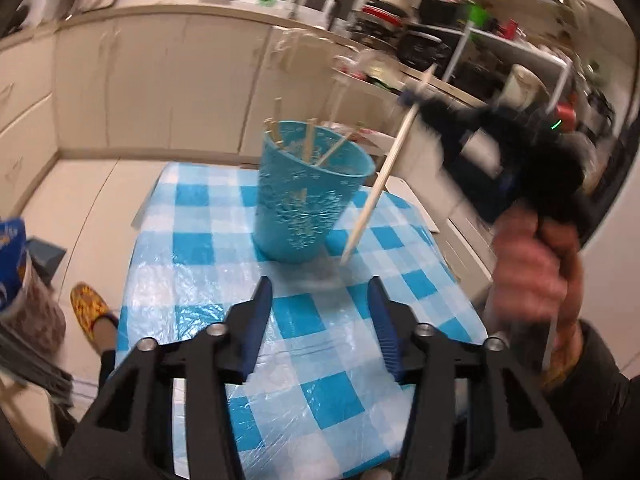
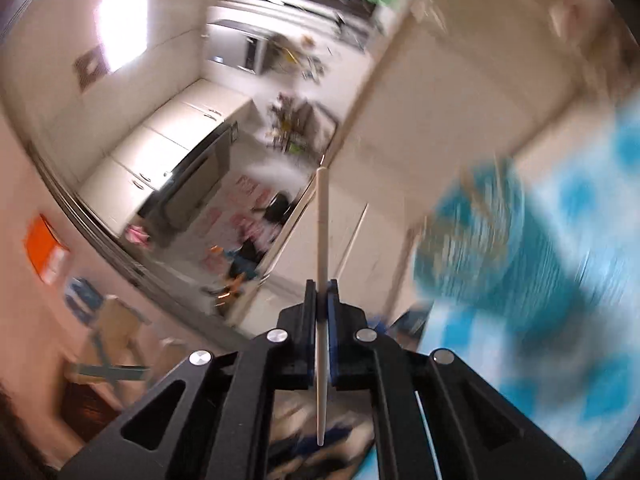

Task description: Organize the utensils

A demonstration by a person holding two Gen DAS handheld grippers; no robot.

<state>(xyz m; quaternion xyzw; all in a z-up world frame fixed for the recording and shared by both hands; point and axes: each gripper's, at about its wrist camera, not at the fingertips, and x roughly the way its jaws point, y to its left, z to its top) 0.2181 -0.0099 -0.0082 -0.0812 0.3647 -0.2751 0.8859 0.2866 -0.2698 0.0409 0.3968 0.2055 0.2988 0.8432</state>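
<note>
A blue plastic cup (image 1: 308, 196) stands on the blue-and-white checked table (image 1: 224, 248) and holds several wooden chopsticks (image 1: 310, 140). My left gripper (image 1: 322, 288) is open and empty, low over the table just in front of the cup. My right gripper (image 1: 412, 98) is shut on one pale chopstick (image 1: 380, 180), held tilted to the right of the cup, its lower tip near the tablecloth. In the right wrist view the chopstick (image 2: 322, 240) is clamped in that gripper (image 2: 322, 286), and the cup (image 2: 476, 232) is a blur at right.
Cream kitchen cabinets (image 1: 160, 80) and a cluttered counter (image 1: 400, 40) lie behind the table. A foot in a yellow slipper (image 1: 88, 308) is on the floor at left. The table's right edge (image 1: 452, 264) drops off near the hand on the right gripper.
</note>
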